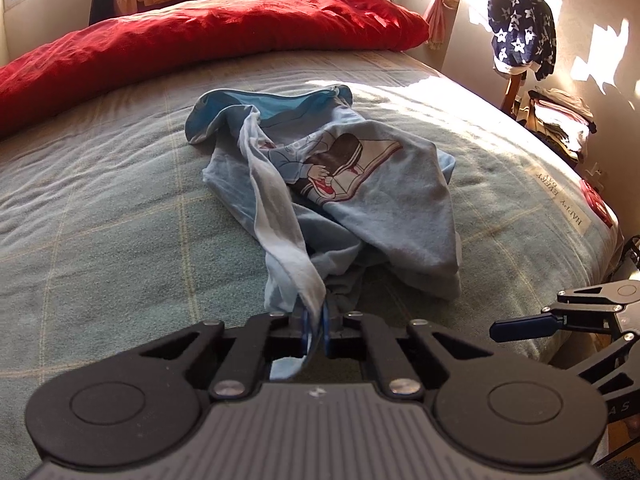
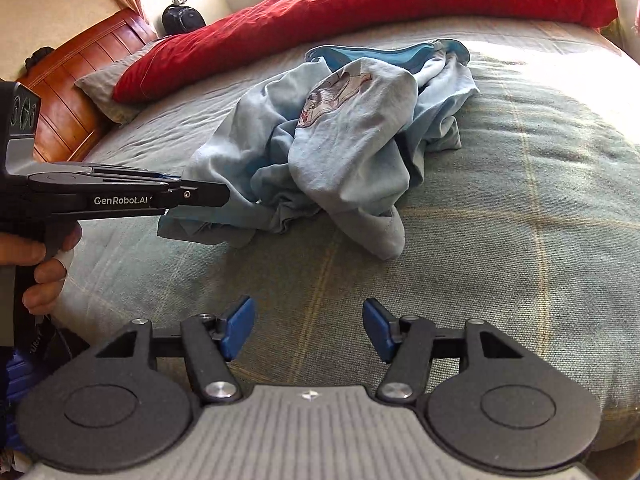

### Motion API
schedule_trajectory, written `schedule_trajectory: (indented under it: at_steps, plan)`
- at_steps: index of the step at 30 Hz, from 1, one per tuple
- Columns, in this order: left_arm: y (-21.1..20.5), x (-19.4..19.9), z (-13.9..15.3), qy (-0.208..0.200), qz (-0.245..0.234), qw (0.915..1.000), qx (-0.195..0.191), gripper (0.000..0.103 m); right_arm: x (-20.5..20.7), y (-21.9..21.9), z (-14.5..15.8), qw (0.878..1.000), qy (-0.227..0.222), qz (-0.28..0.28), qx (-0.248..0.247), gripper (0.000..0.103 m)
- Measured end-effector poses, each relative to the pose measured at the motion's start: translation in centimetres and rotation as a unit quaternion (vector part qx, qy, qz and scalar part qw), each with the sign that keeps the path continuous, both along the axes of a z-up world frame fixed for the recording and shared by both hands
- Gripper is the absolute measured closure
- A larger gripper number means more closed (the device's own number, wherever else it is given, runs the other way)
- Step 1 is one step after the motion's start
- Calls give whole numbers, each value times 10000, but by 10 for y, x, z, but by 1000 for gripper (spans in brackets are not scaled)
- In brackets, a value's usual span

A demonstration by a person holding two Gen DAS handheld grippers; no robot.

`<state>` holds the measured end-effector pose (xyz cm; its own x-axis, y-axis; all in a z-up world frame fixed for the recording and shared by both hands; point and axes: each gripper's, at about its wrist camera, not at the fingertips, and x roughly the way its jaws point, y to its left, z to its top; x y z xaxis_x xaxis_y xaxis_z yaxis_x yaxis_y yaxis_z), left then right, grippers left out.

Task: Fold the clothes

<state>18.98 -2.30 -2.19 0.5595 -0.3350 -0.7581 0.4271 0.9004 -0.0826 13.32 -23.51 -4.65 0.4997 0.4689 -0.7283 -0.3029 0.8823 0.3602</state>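
A light blue shirt [image 1: 360, 184] with a printed cartoon figure lies crumpled in a heap on the bed [image 1: 100, 208], roughly midway across the grey-green checked cover and closer to the near edge than to the far one. A darker blue lining shows at the end of the heap facing the far edge. A red duvet [image 1: 208, 36] is bunched along that far edge, and a wooden headboard [image 2: 76, 92] stands at the left end of the bed in the right wrist view.

The left gripper [image 1: 315, 320] has its blue pads pressed together on a twisted strip of the shirt's fabric at the near end of the heap; the strip rises from the pile into the pinch, and a bit of cloth hangs out behind the pads. In the right wrist view a hand [image 2: 38, 268] holds this gripper's handle by the bed's near-left side.

The right gripper [image 2: 308, 328] hovers over the bare cover near the near edge, its blue fingers [image 2: 240, 326] spread wide apart and holding nothing, apart from the shirt.
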Motion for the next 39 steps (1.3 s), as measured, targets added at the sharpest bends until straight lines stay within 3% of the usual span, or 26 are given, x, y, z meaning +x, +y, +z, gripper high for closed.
schedule_trajectory:
  at_steps: [11,25,31,36,39]
  plan:
    - [26,16,8,-96,321,9982,504,101,4,-3,-4,10000,81,-49,-10,38]
    - [93,44,7,10,1068,9894,983,101,11,-3,-7,9999,139,-79,-12,36]
    - [132,51,1,214,1504,9840,928,101,15,-2,-6,9998,157,-93,33,36]
    - [154,52,-7,393,1568,9863,318,96,18,0,-7,9998,180,-83,11,35]
    - [157,52,-15,471,1505,9873,189,95,19,3,-8,9997,219,-81,-42,35]
